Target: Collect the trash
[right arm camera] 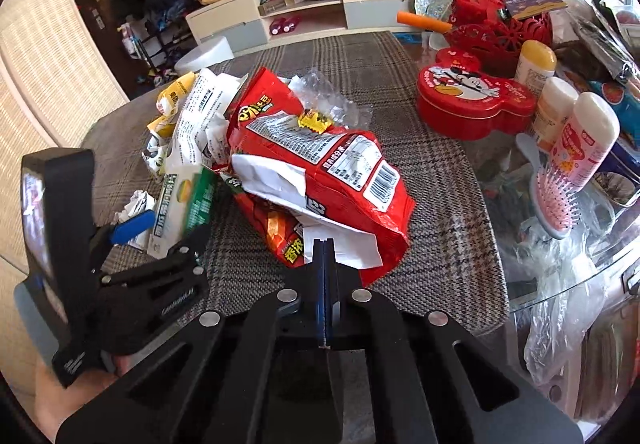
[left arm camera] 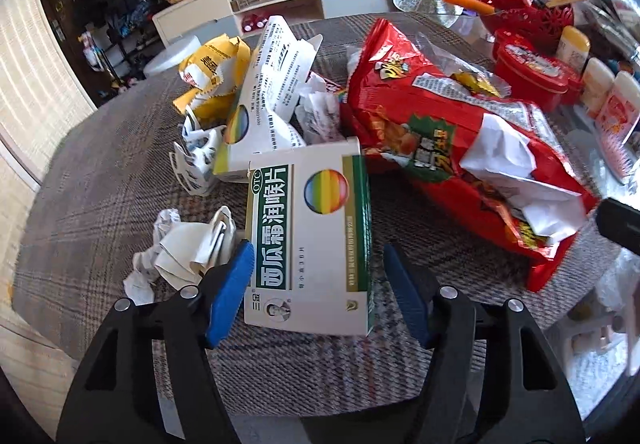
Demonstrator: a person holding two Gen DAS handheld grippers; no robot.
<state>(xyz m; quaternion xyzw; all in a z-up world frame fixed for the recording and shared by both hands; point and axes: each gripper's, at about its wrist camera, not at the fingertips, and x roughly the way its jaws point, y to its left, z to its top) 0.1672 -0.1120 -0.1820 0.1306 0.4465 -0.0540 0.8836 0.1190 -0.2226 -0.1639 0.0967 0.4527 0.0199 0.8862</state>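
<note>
The left claw (left arm camera: pixel 316 292) is spread wide with its blue pads on either side of the near end of a green-and-white medicine box (left arm camera: pixel 308 240); the left pad looks to be at the box's edge, the right pad stands apart from it, so nothing is gripped yet. To do this step well, I judge the claw should centre on the box, close squarely across its narrow width, and squeeze gently, since thin cardboard will crush or twist out. The box lies at 12 o'clock from the left claw, its far end resting against a second, opened box with a leaflet (left arm camera: pixel 280 80). A crumpled paper wad (left arm camera: pixel 180 248) sits at 10 o'clock, yellow wrappers (left arm camera: pixel 216 64) further off at 11, and a red snack bag (left arm camera: pixel 460 148) stuffed with paper at 1 to 2 o'clock. The right claw (right arm camera: pixel 325 244) is pressed fully closed, empty as far as I can see, its tip just short of that bag's (right arm camera: pixel 320 160) near end at 12 o'clock, all on the plaid-covered table (right arm camera: pixel 432 244)
</note>
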